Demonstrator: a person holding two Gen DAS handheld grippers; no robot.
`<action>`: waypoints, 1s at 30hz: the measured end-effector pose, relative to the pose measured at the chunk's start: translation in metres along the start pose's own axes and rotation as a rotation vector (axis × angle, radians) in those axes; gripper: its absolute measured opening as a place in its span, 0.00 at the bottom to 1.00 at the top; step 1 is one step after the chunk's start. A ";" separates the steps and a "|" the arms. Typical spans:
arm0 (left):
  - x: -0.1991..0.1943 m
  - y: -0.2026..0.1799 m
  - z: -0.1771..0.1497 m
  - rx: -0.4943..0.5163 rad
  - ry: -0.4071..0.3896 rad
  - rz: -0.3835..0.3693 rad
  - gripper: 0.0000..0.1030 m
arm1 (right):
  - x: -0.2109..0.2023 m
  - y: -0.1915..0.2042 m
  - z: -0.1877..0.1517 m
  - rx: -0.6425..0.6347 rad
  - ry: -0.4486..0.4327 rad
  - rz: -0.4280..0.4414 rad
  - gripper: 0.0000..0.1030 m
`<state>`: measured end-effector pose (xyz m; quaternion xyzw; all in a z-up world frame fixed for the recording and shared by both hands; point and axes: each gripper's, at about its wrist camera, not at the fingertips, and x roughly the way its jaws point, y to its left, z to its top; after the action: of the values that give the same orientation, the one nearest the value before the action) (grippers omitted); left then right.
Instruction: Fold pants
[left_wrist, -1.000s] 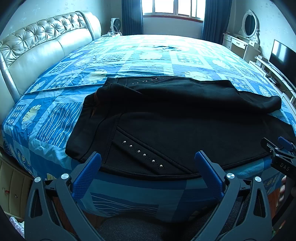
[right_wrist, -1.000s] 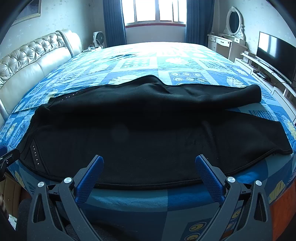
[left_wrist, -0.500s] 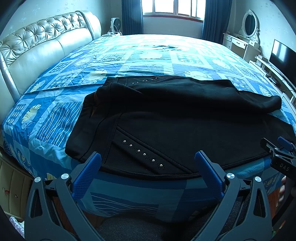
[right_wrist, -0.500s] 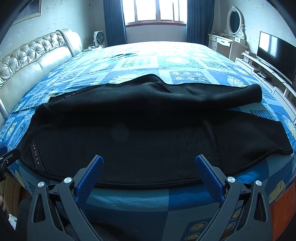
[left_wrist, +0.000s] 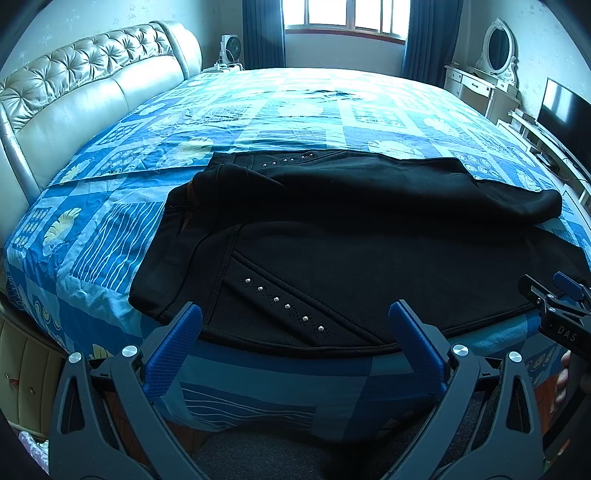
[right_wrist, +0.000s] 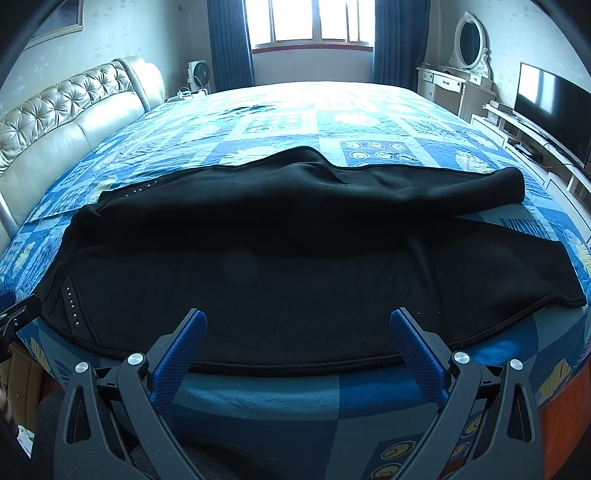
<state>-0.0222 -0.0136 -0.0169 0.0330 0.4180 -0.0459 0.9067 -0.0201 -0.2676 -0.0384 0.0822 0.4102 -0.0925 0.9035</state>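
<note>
I hold left gripper and right gripper spread wide, empty, at 6 o'clock of black pants, poised to pinch near hem.

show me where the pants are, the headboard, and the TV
pants (right_wrist: 295, 266): right wrist view, middle of the black fabric on the bed.
headboard (left_wrist: 92, 96): left wrist view, tufted upper padding.
TV (right_wrist: 546, 107): right wrist view, centre of the dark screen.

The pants are lying across the near edge of the bed. The headboard is standing to the left, the television to the right.
</note>
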 end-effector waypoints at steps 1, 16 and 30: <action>0.000 0.000 0.000 0.001 0.000 0.000 0.98 | 0.000 0.000 0.000 0.000 0.001 0.001 0.96; 0.001 -0.001 -0.001 0.001 0.004 0.000 0.98 | 0.001 -0.001 -0.001 0.002 0.011 0.007 0.96; 0.007 0.001 -0.004 -0.008 0.033 -0.006 0.98 | 0.006 -0.001 0.000 0.000 0.044 0.047 0.96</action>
<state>-0.0203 -0.0129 -0.0247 0.0290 0.4331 -0.0464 0.8997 -0.0164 -0.2693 -0.0431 0.0938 0.4278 -0.0696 0.8963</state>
